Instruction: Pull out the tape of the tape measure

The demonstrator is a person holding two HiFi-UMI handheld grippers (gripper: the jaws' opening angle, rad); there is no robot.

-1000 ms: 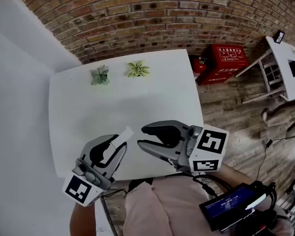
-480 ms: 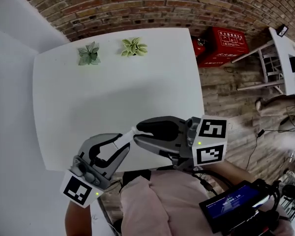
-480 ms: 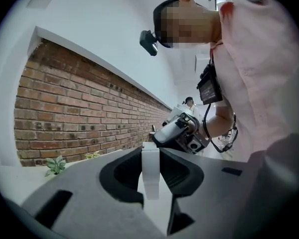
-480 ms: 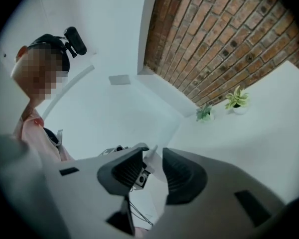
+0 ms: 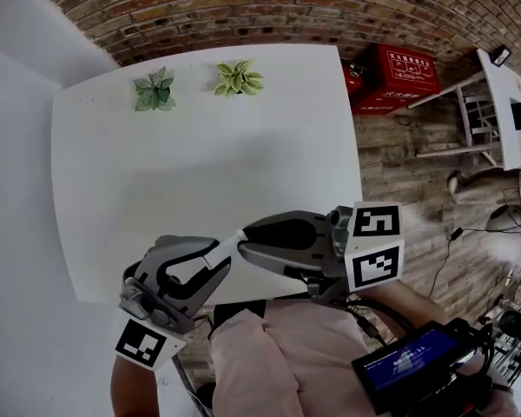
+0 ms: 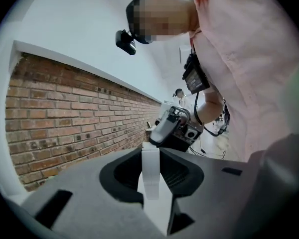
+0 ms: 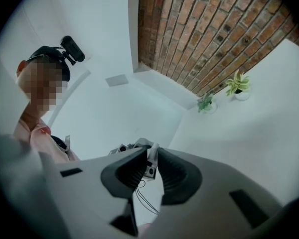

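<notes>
One level right tool (image 5: 243,248), jaws closing on tape (image 5: 226,248).

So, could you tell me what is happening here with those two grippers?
A person holds a gripper in each hand above the near edge of a white table. The left gripper is clamped on a white tape measure. The right gripper has just been closing its jaws and now appears to pinch the tape's free end, which sticks out toward it. The tape does not look drawn out yet.
</notes>
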